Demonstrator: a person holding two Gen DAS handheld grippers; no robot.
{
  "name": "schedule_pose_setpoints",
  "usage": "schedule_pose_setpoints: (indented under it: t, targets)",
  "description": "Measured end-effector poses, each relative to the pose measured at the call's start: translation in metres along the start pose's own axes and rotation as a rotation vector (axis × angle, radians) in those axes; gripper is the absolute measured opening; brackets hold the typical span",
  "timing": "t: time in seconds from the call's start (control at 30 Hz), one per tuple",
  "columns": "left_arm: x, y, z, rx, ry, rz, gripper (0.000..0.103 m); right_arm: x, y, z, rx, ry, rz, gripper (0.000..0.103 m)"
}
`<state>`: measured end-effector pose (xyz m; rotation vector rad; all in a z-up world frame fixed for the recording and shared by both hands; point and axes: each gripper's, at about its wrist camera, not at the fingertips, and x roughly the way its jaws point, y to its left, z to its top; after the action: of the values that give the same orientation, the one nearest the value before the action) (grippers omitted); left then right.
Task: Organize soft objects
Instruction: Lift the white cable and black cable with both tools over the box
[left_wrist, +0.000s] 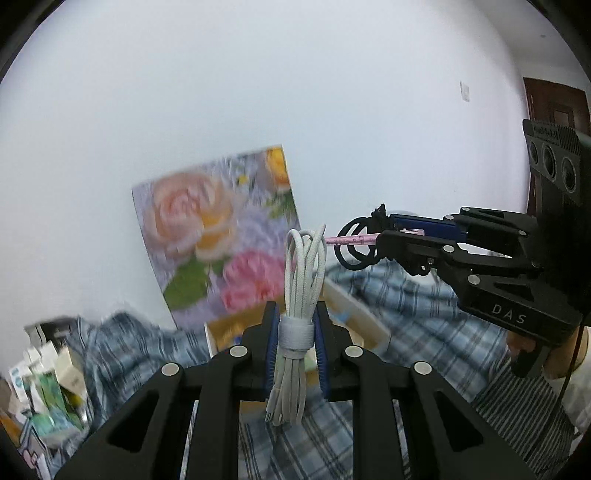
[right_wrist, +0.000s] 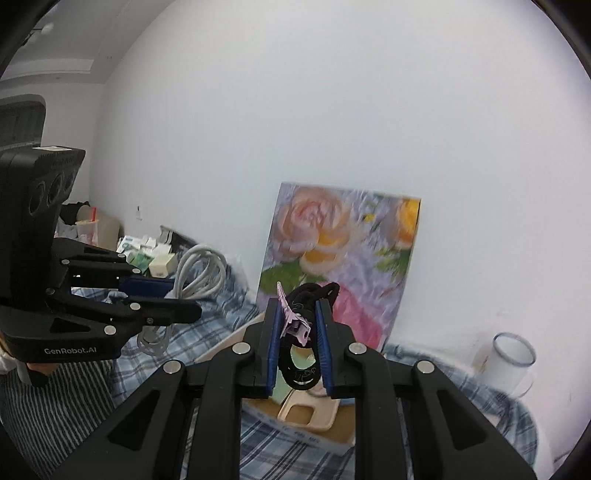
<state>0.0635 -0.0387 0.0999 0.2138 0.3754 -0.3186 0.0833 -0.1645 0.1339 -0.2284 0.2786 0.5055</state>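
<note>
Both grippers carrying soft items above the box (right_wrist: 295, 424).
Left gripper (left_wrist: 295, 325) is clamping the cable bundle (left_wrist: 297, 295); right gripper (right_wrist: 298, 332) is clamping the hair ties and clip (right_wrist: 299, 317); keeping loops clear matters.

**Two soft bundles held aloft**

A coiled grey-white braided cable (left_wrist: 300, 295) – bound at its middle by a matching strap – stands upright, looped end up and plug ends hanging down, clamped at the strap between blue pads. Well to its right, black elastic hair ties (right_wrist: 314, 295) and a pink hair clip (right_wrist: 293, 321) are pinched together, the loops sticking out above and below – all above the plaid bedding.
</note>
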Motion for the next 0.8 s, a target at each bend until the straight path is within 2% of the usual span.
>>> schedule_pose_setpoints:
  t: [0.47, 0.8]
  targets:
    - [-0.012, -0.004, 0.066, -0.050, -0.149, -0.052, 0.020, -0.030, -0.025, 0.069, -0.022, -0.154, -0.084, 0.018]
    - [-0.014, 0.012, 0.096, -0.098, -0.230, -0.012, 0.020, -0.039, -0.031, 0.099, -0.007, -0.215, -0.092, 0.018]
